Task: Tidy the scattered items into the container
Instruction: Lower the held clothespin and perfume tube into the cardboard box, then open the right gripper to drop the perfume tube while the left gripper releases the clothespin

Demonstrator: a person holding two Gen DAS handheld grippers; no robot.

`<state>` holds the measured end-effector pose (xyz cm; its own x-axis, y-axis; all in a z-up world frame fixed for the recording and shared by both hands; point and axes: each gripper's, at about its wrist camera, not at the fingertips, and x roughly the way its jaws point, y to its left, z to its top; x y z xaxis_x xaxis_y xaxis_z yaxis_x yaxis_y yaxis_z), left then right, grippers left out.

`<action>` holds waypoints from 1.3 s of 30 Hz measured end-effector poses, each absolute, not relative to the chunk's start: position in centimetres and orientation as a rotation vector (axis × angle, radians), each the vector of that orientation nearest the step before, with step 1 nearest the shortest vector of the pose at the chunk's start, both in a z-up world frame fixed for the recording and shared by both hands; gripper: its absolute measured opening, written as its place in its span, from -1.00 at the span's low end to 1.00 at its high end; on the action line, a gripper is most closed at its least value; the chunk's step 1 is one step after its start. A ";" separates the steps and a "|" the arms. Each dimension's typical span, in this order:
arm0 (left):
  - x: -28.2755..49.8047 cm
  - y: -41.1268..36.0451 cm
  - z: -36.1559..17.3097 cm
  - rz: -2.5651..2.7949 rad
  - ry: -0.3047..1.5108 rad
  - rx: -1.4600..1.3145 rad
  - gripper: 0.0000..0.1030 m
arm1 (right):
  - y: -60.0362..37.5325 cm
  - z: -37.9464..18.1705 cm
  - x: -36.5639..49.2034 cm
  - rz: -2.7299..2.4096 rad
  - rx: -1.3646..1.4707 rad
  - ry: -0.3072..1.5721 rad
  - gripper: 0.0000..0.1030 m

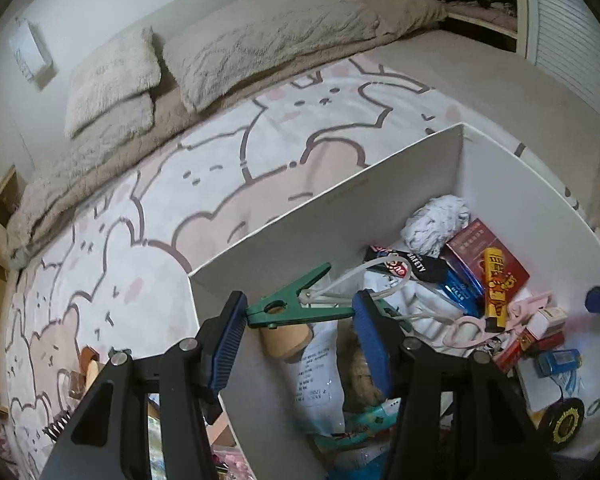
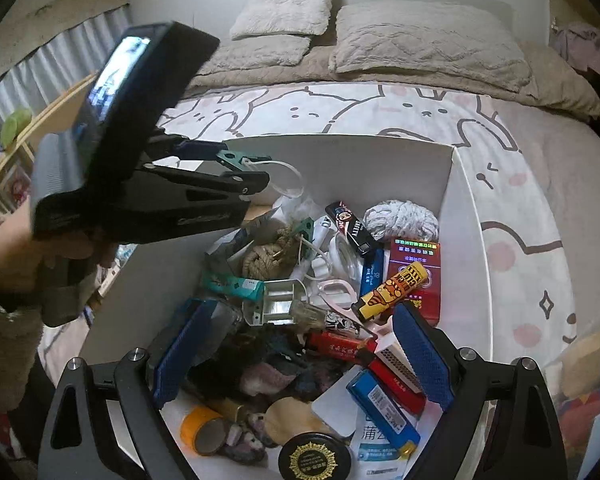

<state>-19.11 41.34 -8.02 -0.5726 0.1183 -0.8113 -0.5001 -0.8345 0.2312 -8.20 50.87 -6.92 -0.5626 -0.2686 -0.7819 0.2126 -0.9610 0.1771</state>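
A white box (image 1: pixel 332 208) stands on the bed, filled with small items. My left gripper (image 1: pixel 300 320) holds a green clamp (image 1: pixel 296 304) with a white cord loop (image 1: pixel 364 276) between its blue pads, just above the box's left wall. In the right wrist view the left gripper (image 2: pixel 224 160) shows with the green clamp (image 2: pixel 240 159) over the box's far left corner (image 2: pixel 340 148). My right gripper (image 2: pixel 300 356) is open and empty, low over the box contents, above a dark cloth bundle (image 2: pixel 268 368).
The box holds a yellow lighter (image 2: pixel 392 292), red packs (image 2: pixel 340 346), a blue pack (image 2: pixel 380 408), a metal bracket (image 2: pixel 276 306), rope (image 2: pixel 268 258), a black round tin (image 2: pixel 314 458) and an orange tape roll (image 2: pixel 202 430). Pillows (image 2: pixel 428 40) lie beyond on a bunny-print blanket (image 2: pixel 520 208).
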 end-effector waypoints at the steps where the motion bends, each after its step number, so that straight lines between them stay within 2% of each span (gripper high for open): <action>1: -19.5 41.2 -8.2 2.414 0.619 -1.235 0.06 | 50.9 -7.0 -8.2 -2.557 1.298 -0.100 0.80; 7: -21.0 40.6 -8.9 2.403 0.566 -1.340 0.06 | 51.2 -7.3 -8.5 -2.558 1.318 -0.100 0.80; 10: -20.9 40.7 -9.1 2.415 0.606 -1.320 0.06 | 51.4 -7.3 -8.6 -2.557 1.315 -0.127 0.80; 11: -20.9 40.7 -9.0 2.423 0.616 -1.308 0.12 | 51.3 -7.3 -8.6 -2.556 1.313 -0.125 0.80; 14: -20.4 40.5 -8.8 2.425 0.598 -1.267 0.54 | 51.0 -7.4 -8.5 -2.554 1.314 -0.099 0.80; 17: -19.9 40.7 -8.5 2.446 0.607 -1.244 0.63 | 50.9 -7.5 -8.4 -2.544 1.316 -0.105 0.80; 26: -19.9 39.5 -7.8 2.459 0.563 -1.263 0.63 | 50.4 -7.8 -8.2 -2.534 1.323 -0.095 0.80; 39: -17.9 37.3 -7.1 2.467 0.405 -1.264 0.63 | 50.8 -7.4 -7.6 -2.557 1.303 -0.112 0.80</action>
<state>-17.92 37.33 -7.11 -0.5470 0.1674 -0.8202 -0.4209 -0.9019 0.0966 -7.61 50.75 -7.37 -0.5596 -0.2723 -0.7827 0.2030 -0.9608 0.1891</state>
